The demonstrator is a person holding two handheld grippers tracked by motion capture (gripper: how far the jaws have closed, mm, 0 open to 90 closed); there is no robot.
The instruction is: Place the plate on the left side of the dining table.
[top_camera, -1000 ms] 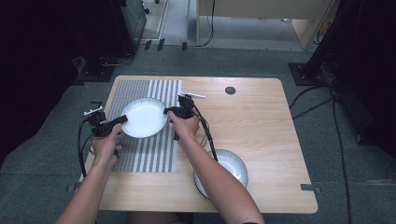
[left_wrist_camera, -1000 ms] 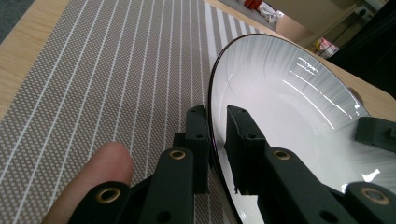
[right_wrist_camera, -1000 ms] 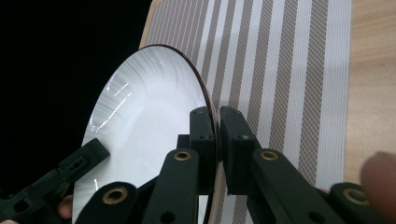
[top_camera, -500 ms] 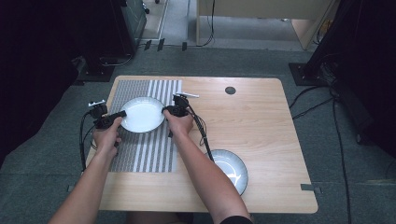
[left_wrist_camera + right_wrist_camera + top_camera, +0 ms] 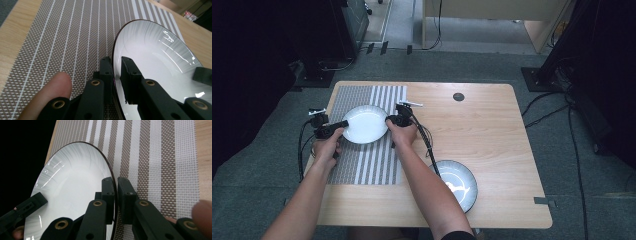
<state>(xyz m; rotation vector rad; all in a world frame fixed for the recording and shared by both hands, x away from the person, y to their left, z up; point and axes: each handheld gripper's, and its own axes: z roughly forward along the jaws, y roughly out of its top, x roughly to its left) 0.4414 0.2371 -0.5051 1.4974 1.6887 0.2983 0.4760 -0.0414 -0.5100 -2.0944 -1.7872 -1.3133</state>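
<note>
A white plate with a thin dark rim (image 5: 365, 123) is held over the striped placemat (image 5: 362, 160) by both grippers. My left gripper (image 5: 341, 124) is shut on the plate's left rim; in the left gripper view its jaws pinch the plate (image 5: 160, 57) edge at the gripper's tips (image 5: 115, 67). My right gripper (image 5: 390, 120) is shut on the right rim; in the right gripper view the plate (image 5: 75, 185) rim runs between that gripper's pads (image 5: 116, 192). Whether the plate touches the mat is unclear.
A second plate, white with a grey rim (image 5: 457, 184), lies near the table's front edge by the right forearm. A dark round hole (image 5: 458, 97) sits in the wooden tabletop (image 5: 492, 135) at the back. Cables trail from both grippers.
Both hands and the plate have moved toward the far part of the placemat and sunk a little. Both grips on the rim have held.
</note>
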